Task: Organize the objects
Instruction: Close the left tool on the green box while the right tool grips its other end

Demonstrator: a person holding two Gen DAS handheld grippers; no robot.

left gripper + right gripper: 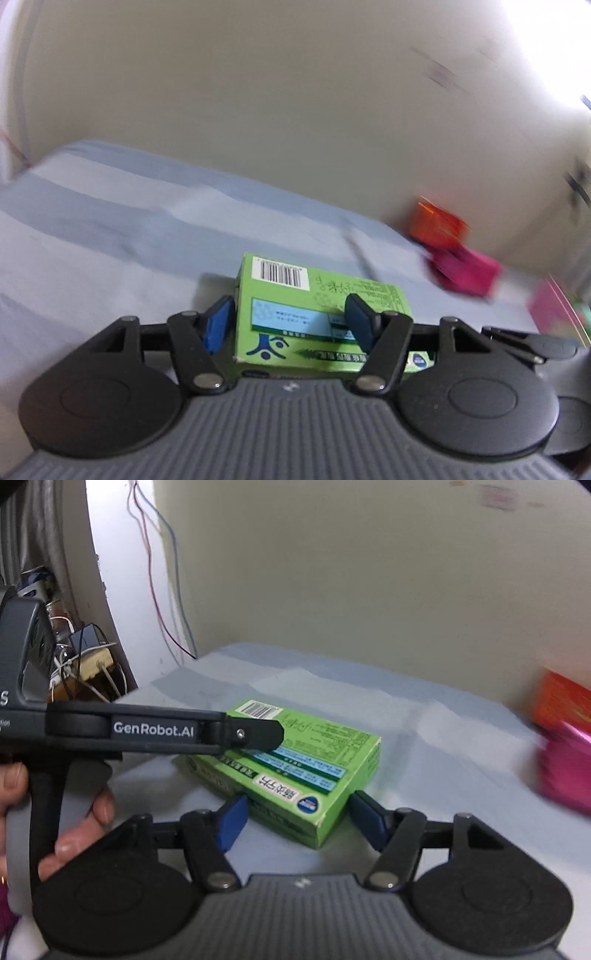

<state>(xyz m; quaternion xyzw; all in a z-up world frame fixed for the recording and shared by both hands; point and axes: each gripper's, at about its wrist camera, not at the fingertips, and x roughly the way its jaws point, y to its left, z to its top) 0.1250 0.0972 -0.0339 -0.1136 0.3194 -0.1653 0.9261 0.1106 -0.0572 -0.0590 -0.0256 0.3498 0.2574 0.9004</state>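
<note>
A green box (291, 314) with a barcode sits between the pads of my left gripper (290, 321), which is shut on it; the box looks lifted slightly off the light blue cloth (110, 221). In the right wrist view the same green box (295, 768) lies ahead, with the left gripper's finger (255, 734) over its far left end. My right gripper (295, 819) is open, its blue pads on either side of the box's near corner without touching it.
An orange box (437, 225) and a pink box (465, 271) stand at the right by the beige wall; they also show in the right wrist view, the orange box (565, 701) and the pink box (565, 771). Loose wires (162, 590) and clutter (85, 664) are at the left.
</note>
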